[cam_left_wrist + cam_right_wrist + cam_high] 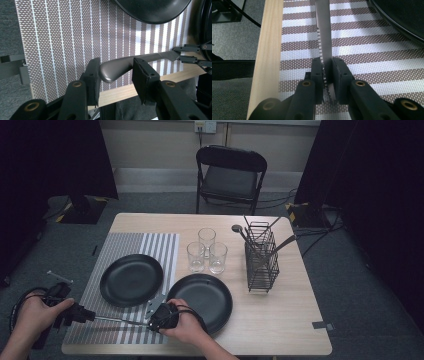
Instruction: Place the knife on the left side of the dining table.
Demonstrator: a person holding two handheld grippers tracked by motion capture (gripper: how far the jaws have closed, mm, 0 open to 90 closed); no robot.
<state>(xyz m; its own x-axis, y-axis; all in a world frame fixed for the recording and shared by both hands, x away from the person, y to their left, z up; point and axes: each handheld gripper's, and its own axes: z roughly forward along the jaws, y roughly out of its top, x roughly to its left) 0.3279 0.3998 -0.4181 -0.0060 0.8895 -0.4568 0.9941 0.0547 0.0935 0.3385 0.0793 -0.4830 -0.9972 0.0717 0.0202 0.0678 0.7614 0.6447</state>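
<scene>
Item: knife (120, 321), serrated, grey handle, lying level above the striped placemat (125, 270) near the tabletop's (280, 330) 6 o'clock edge. Right gripper (150, 322): jaws clenched flat on the blade. Left gripper (92, 316): jaws parted either side of the handle butt (112, 71), pads not pressing it. One black plate (131, 280) sat on the placemat at 12 o'clock from the knife; second black plate (210, 295) at 2 o'clock. Three glasses (207, 252) and wire cutlery rack (261, 260) stood farther back.
</scene>
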